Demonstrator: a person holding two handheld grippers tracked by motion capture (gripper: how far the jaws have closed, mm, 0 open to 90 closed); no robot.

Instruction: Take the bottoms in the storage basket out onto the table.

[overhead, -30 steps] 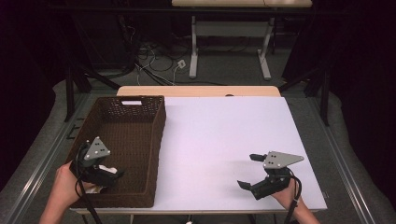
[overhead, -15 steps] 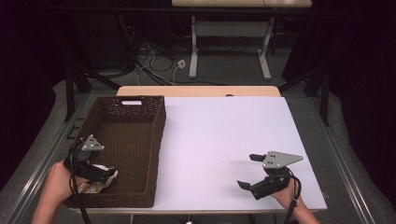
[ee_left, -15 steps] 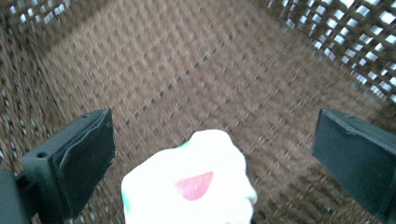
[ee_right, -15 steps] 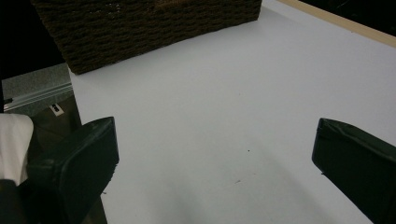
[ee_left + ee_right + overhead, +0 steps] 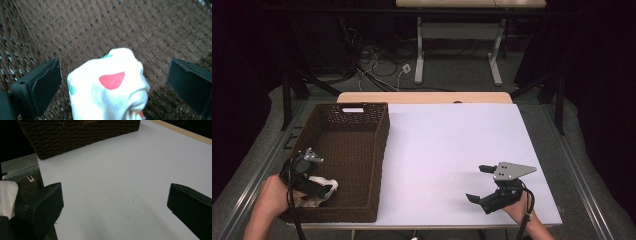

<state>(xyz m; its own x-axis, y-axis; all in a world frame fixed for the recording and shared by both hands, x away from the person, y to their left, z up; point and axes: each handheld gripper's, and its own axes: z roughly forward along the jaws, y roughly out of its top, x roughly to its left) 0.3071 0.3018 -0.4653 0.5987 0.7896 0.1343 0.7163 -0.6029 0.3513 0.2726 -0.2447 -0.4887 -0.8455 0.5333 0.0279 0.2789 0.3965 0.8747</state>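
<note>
My left gripper (image 5: 110, 82) had its jaws spread wide, one black pad at either side of the left gripper view, and neither touched anything. Between them, clear of both pads, sat a bunched white cloth (image 5: 110, 87) with a red patch on top and small teal marks at its sides. The cloth lay on the woven floor of the brown wicker basket (image 5: 140, 30), whose weave ran on behind it toward 12 o'clock.

In the high view that left gripper (image 5: 309, 180) sat at the basket's near left corner, at about 8 o'clock on the surface, with the cloth (image 5: 323, 187) just beside it inside the basket (image 5: 362, 150). The near wall and left wall of the basket closed it in on two sides.

My right gripper (image 5: 492, 192) rested well apart, at about 5 o'clock on the white surface (image 5: 452, 140), its jaws also wide open and holding nothing. In the right gripper view bare white surface (image 5: 120, 177) lay between its jaws, and the basket's outer wall (image 5: 80, 135) stood at 11 o'clock beyond them.
</note>
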